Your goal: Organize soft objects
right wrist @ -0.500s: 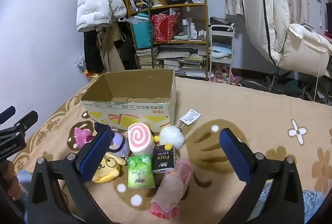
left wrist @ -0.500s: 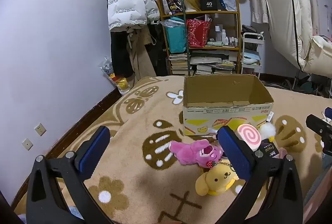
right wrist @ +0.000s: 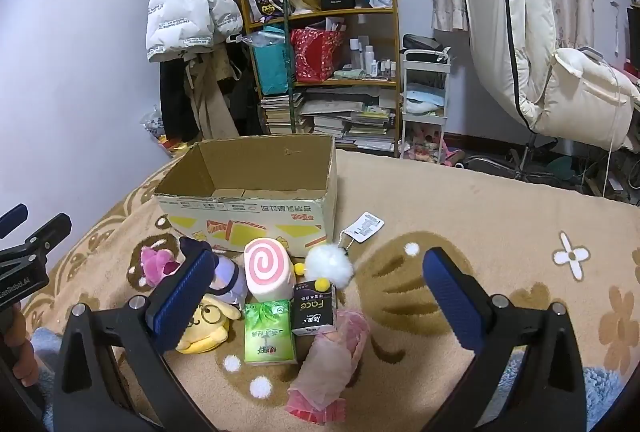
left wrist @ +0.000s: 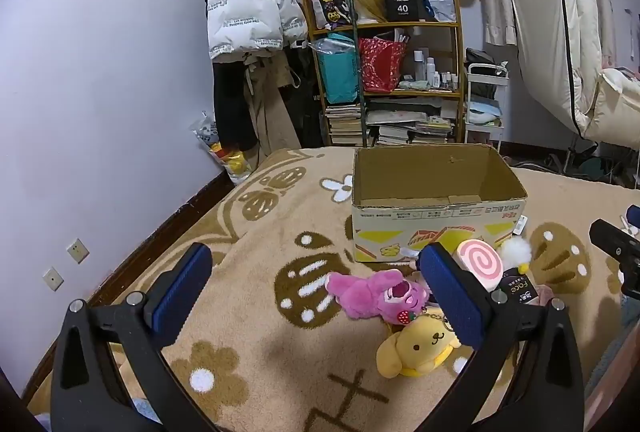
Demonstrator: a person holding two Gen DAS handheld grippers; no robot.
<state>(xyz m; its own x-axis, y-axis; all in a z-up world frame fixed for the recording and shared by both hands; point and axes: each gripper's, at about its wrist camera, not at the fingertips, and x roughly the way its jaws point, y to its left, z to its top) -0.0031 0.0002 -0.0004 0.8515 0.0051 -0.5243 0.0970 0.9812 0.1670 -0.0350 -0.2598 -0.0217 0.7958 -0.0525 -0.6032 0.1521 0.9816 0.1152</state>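
Note:
An open cardboard box [left wrist: 436, 216] [right wrist: 248, 216] stands on the tan blanket. In front of it lie a pink plush bear [left wrist: 376, 294] [right wrist: 158, 266], a yellow dog plush [left wrist: 418, 346] [right wrist: 208, 324], a pink swirl roll [left wrist: 482, 264] [right wrist: 266, 270], a white pompom [right wrist: 330, 266], a green tissue pack [right wrist: 269, 332], a black tissue pack [right wrist: 314, 308] and a pink wrapped pack [right wrist: 334, 356]. My left gripper [left wrist: 316, 274] hovers open, left of the toys. My right gripper [right wrist: 318, 278] hovers open above the packs. Neither holds anything.
A cluttered bookshelf [left wrist: 392, 72] and a hanging white puffer jacket [left wrist: 250, 4] stand behind the box, a white cart [right wrist: 424, 100] beside them. The purple wall [left wrist: 100, 92] runs along the left. The other gripper's tip [left wrist: 616, 248] [right wrist: 32, 252] shows at each view's edge.

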